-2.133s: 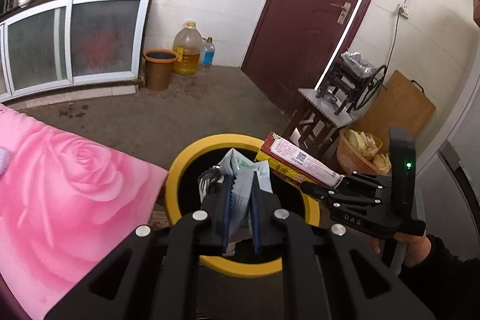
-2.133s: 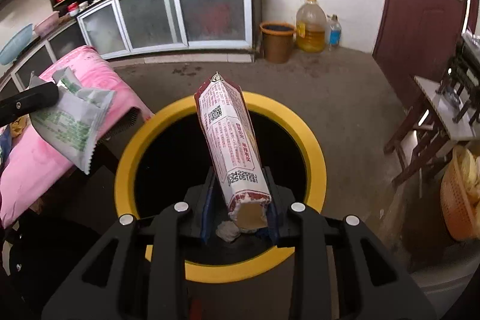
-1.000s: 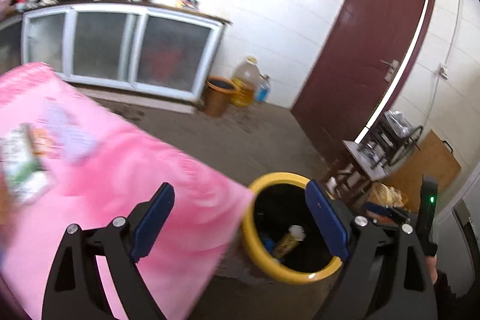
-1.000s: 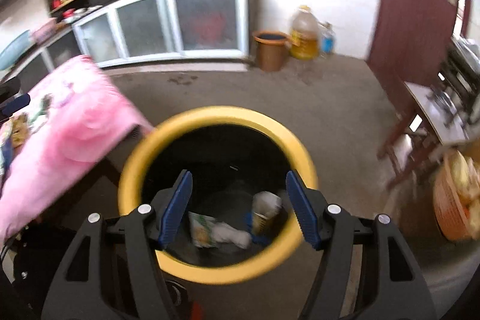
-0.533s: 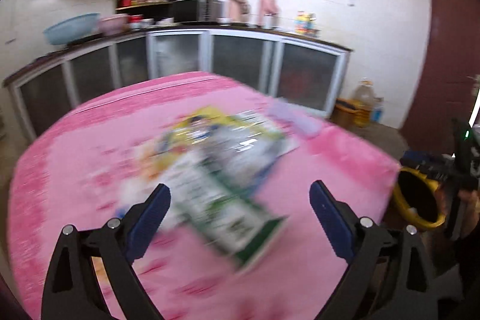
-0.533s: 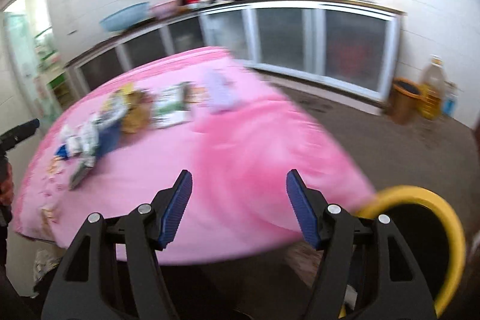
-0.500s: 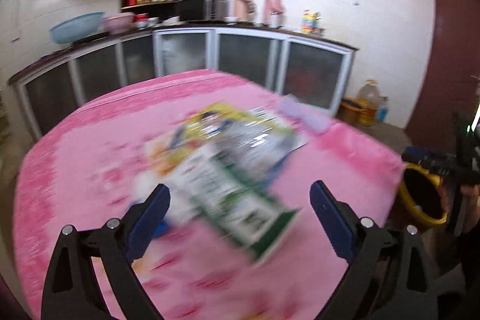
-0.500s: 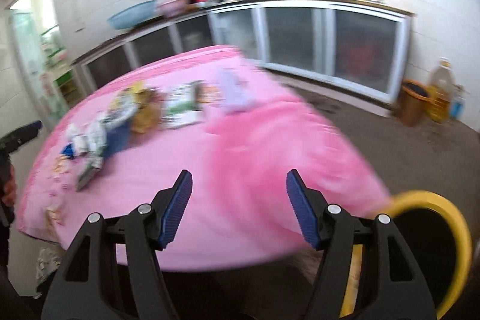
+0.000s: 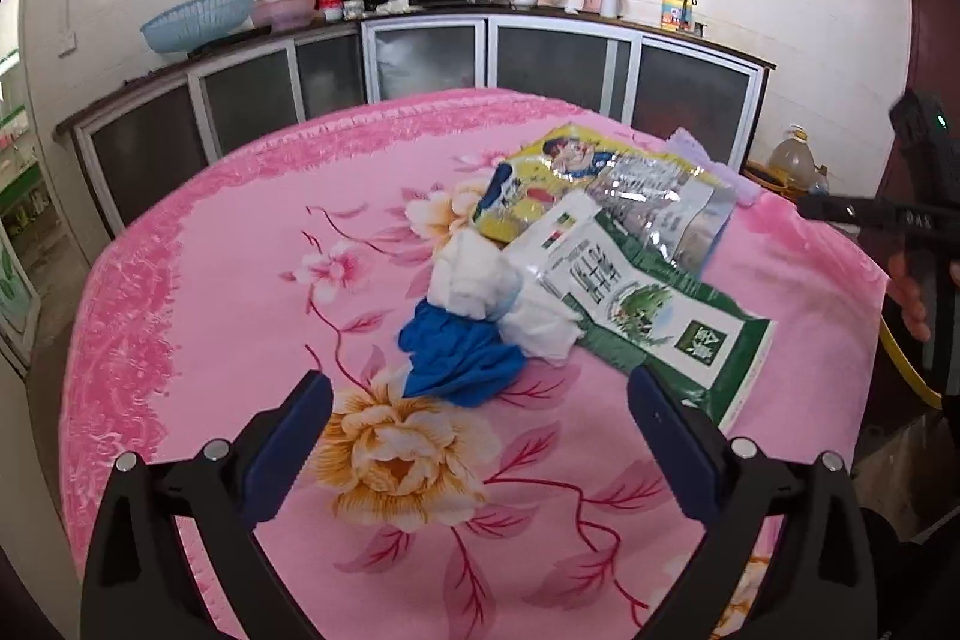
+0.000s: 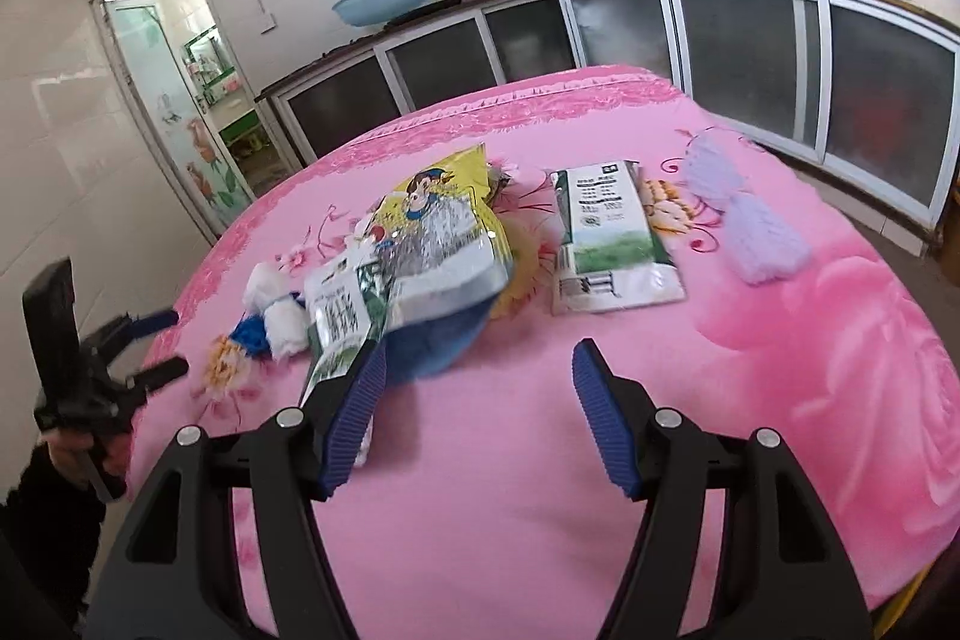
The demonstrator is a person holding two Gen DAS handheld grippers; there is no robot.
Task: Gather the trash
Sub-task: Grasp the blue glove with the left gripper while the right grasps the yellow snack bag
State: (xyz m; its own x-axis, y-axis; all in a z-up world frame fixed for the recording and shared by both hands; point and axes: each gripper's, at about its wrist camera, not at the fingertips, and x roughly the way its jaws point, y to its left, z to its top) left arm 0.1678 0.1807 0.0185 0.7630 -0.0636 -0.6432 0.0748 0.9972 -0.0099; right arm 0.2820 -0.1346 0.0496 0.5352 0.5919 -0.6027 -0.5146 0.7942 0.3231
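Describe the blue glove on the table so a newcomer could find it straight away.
On the pink flowered tablecloth, find the pile of wrappers. At its near end, by the left gripper, the blue glove lies crumpled against two white tissue wads. It is the only solid blue, soft, unprinted thing there; the green packet beside it is flat and printed.

Both grippers are black skeletal frames with cut-out arms, silver screw heads and ribbed blue pads on the fingers (image 9: 288, 436). At the right edge of the left view, the right gripper (image 9: 840, 208) shows a green light and white lettering. A dark sleeve (image 10: 42, 508) fills the right view's lower left.
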